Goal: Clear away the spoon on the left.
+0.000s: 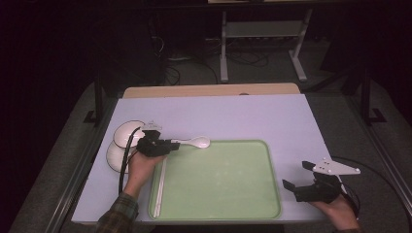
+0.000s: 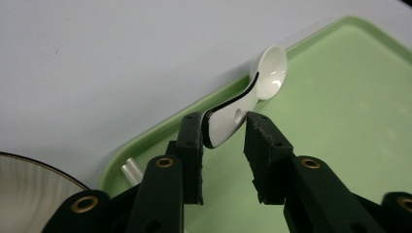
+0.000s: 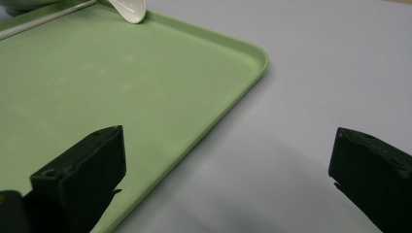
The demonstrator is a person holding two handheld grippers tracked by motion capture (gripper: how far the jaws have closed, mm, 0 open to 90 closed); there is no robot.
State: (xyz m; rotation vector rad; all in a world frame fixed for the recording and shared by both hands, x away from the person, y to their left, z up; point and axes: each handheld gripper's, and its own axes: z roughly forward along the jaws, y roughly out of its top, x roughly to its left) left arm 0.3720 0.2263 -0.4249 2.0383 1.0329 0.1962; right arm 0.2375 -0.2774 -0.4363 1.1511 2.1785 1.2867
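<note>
Dark floor and a metal stand lie beyond the pale lavender counter where I work. My thing here is the white spoon, which lies across the far rim of the green tray, its bowl near the rim and its handle running back between the jaws of my left hand-held gripper. Those jaws stand parted: the handle leans against the left pad, while the right pad stands a little off it, so I am not clamping the spoon. As I judge it, the spoon is balanced on the rim more than resting flat, so it could tip or slide outward onto the counter, or rock back into the tray with a clatter. If I draw the left hand-held gripper away carelessly, the pad that touches the handle could drag it along and flip it. Just beside my left hand stand two white bowls, near enough that a wide backward pull might knock them. A pale straw-like stick lies along the tray's left edge, and a sliding spoon could nudge it. My right hand-held gripper hovers well apart near the tray's right side, wide open and holding nothing, so it poses little risk.
</note>
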